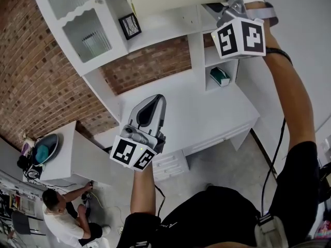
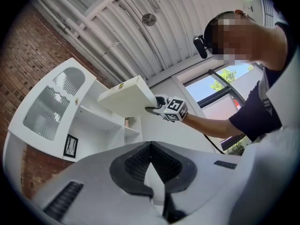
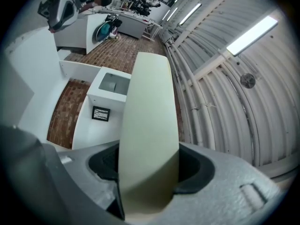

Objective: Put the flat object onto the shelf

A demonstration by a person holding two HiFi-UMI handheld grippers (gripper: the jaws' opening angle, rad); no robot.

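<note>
White shelf unit against brick wall; right gripper fingers clamp flat object; left gripper fingers together, empty.

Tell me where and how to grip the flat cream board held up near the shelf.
Probably by one end, coming in along its length so the fingers close across the thin thickness. The flat cream board looks too broad to span face-on; the right gripper pinches it this way, leaving the far end free for the shelf.

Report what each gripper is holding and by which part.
The right gripper grips the flat cream box at one end, fingers on its broad faces. The left gripper is shut and empty.
</note>
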